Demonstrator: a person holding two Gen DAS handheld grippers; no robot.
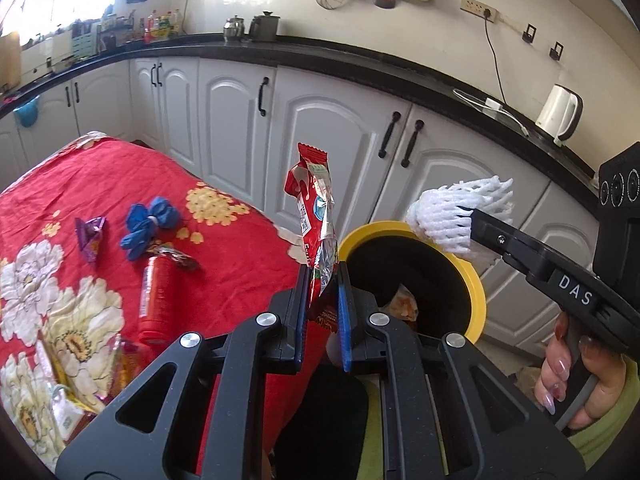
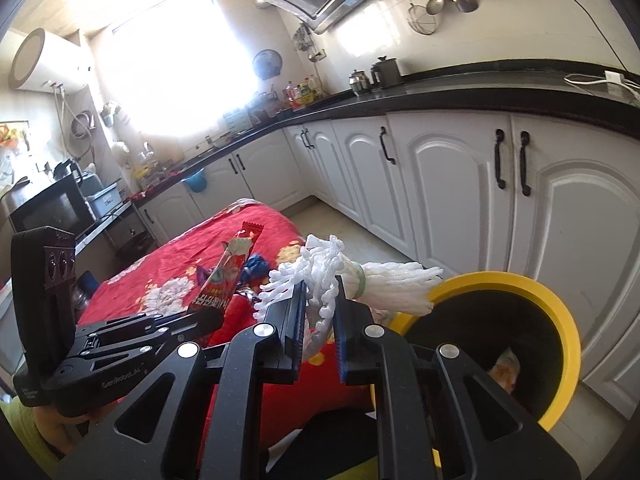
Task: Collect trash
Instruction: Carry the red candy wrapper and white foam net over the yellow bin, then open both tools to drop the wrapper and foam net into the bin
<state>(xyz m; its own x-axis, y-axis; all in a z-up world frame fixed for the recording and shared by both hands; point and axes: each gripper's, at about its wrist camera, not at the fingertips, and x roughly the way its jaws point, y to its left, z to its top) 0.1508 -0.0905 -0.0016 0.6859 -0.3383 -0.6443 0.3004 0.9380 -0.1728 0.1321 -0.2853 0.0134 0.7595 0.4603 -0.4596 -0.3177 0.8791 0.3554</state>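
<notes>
Trash is pinched in both grippers: a crinkled red snack wrapper (image 1: 316,216) in the left gripper (image 1: 324,280), white foam netting (image 2: 332,276) in the right gripper (image 2: 318,304), beside the yellow-rimmed bin (image 2: 560,320).

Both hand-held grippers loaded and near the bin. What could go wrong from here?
1. The left hand-held gripper pinches only the bottom of the red snack wrapper; the tall, floppy top might tip outside the yellow-rimmed bin.
2. The white foam net in the right hand-held gripper hangs over the rim, so released now it may catch there.
3. Both tools converge on one opening and may collide.
</notes>
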